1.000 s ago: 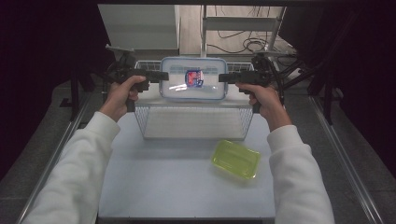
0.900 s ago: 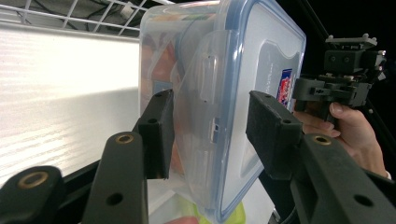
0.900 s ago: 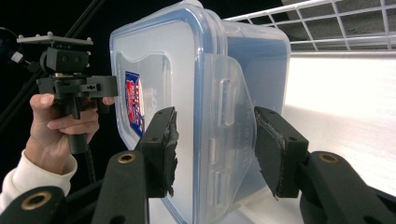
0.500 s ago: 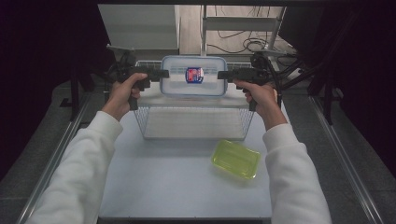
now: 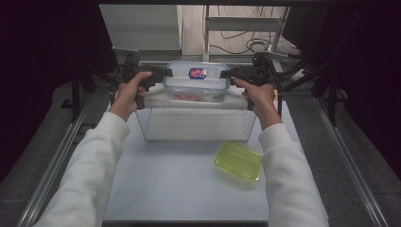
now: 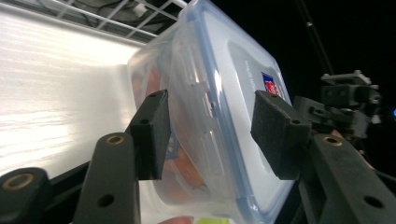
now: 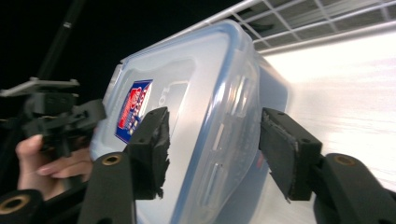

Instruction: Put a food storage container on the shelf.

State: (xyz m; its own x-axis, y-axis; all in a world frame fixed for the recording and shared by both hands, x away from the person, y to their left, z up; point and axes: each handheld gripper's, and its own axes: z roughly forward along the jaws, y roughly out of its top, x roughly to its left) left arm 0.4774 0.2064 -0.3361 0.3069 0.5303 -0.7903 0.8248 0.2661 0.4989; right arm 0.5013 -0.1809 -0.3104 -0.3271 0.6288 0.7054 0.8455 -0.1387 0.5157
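We work at a white table with a wire basket at its far half. The clear lidded container sits at the basket's far end, low inside or just above it; we can't tell if it rests on the bottom. Its long axis runs left to right across the table, so each short end faces one gripper. Neither hand is nearer; both sit at their own end.

Left gripper: jaws about half open and they have just been opening. The container's end is between them, with a gap on the lid side; the other pad is close to the wall, touch unclear.

Right gripper: jaws somewhat wider, also just been opening. The container's end lies between them and the pad on the body side stands clear of it. We judge this as a release, so pulling both grippers straight out sideways should clear the ends.

The high view shows a yellow-green lid lying near the right sleeve, apart from the basket. The gripper views add reddish food inside the container and the red-blue label on its lid.
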